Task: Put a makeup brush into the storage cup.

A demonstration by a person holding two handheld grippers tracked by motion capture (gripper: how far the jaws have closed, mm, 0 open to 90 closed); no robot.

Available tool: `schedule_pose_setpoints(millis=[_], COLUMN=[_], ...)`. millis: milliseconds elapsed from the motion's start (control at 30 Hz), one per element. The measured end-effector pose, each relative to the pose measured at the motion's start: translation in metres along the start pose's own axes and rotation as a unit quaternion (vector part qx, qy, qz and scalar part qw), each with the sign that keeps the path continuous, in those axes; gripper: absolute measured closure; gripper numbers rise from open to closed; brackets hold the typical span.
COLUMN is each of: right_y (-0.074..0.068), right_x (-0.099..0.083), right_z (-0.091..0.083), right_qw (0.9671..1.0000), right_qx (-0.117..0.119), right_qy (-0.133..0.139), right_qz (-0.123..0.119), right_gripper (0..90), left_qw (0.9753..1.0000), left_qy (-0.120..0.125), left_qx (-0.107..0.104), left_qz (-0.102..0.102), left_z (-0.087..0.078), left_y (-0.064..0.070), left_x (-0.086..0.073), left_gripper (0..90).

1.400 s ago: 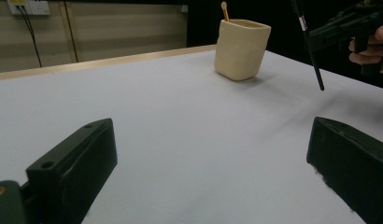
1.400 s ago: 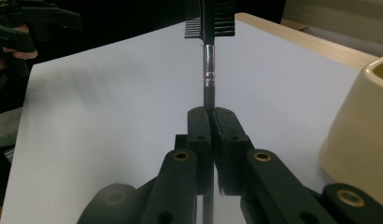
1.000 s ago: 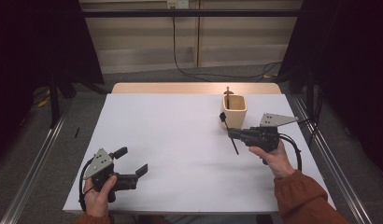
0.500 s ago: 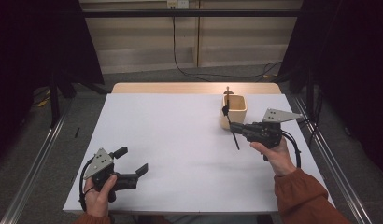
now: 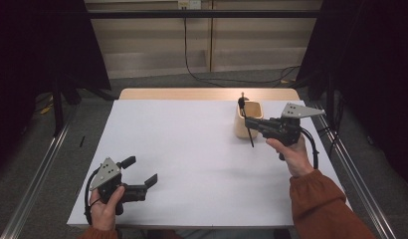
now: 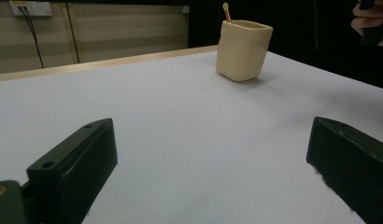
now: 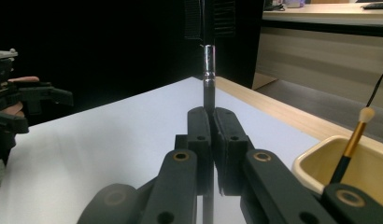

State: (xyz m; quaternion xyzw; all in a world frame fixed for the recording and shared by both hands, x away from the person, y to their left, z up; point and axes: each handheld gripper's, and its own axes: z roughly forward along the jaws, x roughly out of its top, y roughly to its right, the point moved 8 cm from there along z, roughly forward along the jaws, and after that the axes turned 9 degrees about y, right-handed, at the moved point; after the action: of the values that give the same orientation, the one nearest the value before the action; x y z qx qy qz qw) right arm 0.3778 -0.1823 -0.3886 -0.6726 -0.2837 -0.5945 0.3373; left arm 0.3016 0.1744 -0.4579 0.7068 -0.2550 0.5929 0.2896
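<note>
White tabletop (image 5: 192, 149) fronts a beige panelled wall; at its two o'clock corner stands a cream holder cup (image 5: 248, 119) with a gold-handled brush (image 7: 353, 142) in it; the right gripper (image 5: 253, 124), just beside the cup, pinches a slim black makeup brush (image 7: 208, 88) between closed jaws; at seven o'clock the left gripper (image 5: 140, 172) sits wide apart, holding nothing.

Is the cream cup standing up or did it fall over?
Standing up. The cream cup sits flat on the white table, its open mouth facing up, and a small brush pokes out of it.
</note>
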Motion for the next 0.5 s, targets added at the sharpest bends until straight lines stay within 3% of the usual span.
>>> schedule_pose_setpoints(millis=[233,400,500], right_y=[0.014,0.020,0.025], right_x=[0.016,0.032,0.036], right_z=[0.001,-0.002,-0.001], right_qw=[0.9998,0.9991,0.9990], right_qx=[-0.018,-0.023,-0.029], right_qy=[0.012,0.037,0.035], right_qz=[-0.001,-0.001,-0.003], right_gripper=[85.6,85.6,85.6], left_qw=[1.0000,1.0000,1.0000], left_qy=[0.004,0.007,0.006], left_qx=[0.001,0.007,0.007], left_qz=[-0.001,-0.001,0.001], left_z=[0.001,0.000,0.000], left_y=[0.000,-0.002,-0.002], left_x=[0.001,0.001,0.001], left_gripper=[1.9,2.2,2.2])
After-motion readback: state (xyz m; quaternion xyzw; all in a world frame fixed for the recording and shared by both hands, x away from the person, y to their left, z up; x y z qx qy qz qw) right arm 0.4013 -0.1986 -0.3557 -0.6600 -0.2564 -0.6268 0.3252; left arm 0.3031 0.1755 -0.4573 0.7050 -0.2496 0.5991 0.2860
